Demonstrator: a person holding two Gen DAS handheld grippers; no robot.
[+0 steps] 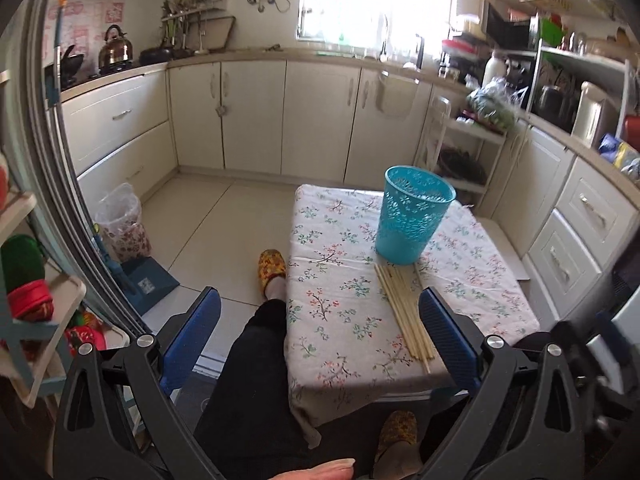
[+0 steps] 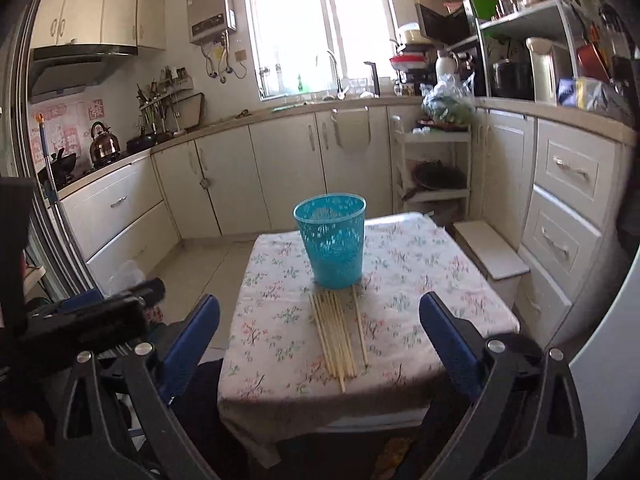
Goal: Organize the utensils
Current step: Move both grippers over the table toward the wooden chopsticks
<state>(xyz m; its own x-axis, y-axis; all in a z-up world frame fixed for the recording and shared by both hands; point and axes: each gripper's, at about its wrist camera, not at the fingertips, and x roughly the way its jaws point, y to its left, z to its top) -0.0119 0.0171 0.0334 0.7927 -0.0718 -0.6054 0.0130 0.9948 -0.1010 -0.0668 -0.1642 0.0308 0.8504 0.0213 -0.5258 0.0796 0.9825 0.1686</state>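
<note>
Several pale wooden chopsticks (image 1: 404, 312) (image 2: 340, 332) lie in a loose bundle on a small table with a flowered cloth (image 1: 344, 320) (image 2: 280, 320). Just behind them stands an upright turquoise perforated basket (image 1: 414, 214) (image 2: 331, 240). My left gripper (image 1: 320, 328) hangs open above the table's near left edge, nothing between its blue fingers (image 1: 196, 332). My right gripper (image 2: 320, 336) is wide open above the near edge, the chopsticks below and ahead of it, untouched. The left gripper's black body (image 2: 80, 320) shows at the left of the right wrist view.
A person's dark trouser leg (image 1: 260, 360) and yellow slippers (image 1: 272, 266) are beside and under the table. Cream kitchen cabinets (image 1: 320, 116) line the back and right. A white low stool (image 2: 492, 252) stands right of the table. A lined bin (image 1: 122, 224) and blue dustpan (image 1: 148, 280) sit on the floor at left.
</note>
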